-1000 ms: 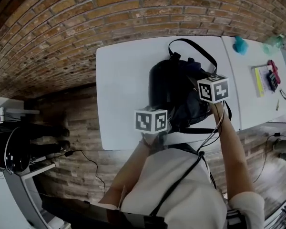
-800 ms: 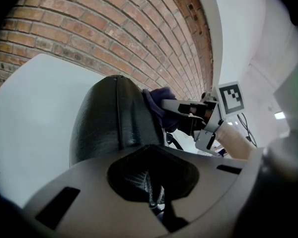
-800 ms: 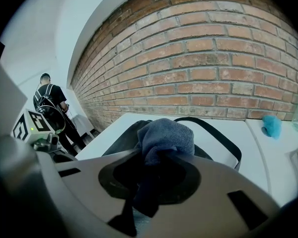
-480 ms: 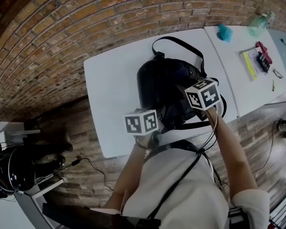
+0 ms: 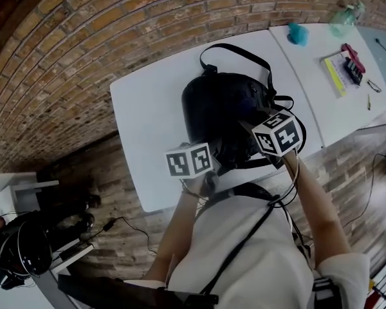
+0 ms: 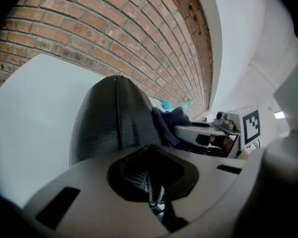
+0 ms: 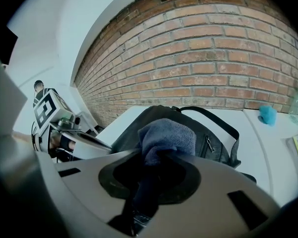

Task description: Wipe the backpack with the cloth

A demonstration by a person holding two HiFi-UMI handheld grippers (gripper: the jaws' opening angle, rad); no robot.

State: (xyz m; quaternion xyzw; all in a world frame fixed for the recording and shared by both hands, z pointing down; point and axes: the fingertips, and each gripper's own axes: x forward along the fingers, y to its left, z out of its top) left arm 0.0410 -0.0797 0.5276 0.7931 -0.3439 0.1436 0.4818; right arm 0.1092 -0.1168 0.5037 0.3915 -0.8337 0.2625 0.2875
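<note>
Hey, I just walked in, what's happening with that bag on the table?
A person with a gripper in each hand is working on a black backpack that lies on a white table beside a brick wall. The right gripper is shut on a bunched dark blue cloth, held at the backpack's upper surface. The left gripper pinches a bit of the backpack's near edge, seemingly to steady it.

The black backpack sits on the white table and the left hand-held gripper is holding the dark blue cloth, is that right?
No, the cloth is held in the right hand-held gripper, as the right gripper view shows. The left hand-held gripper grips the backpack, which does sit on the white table.
</note>
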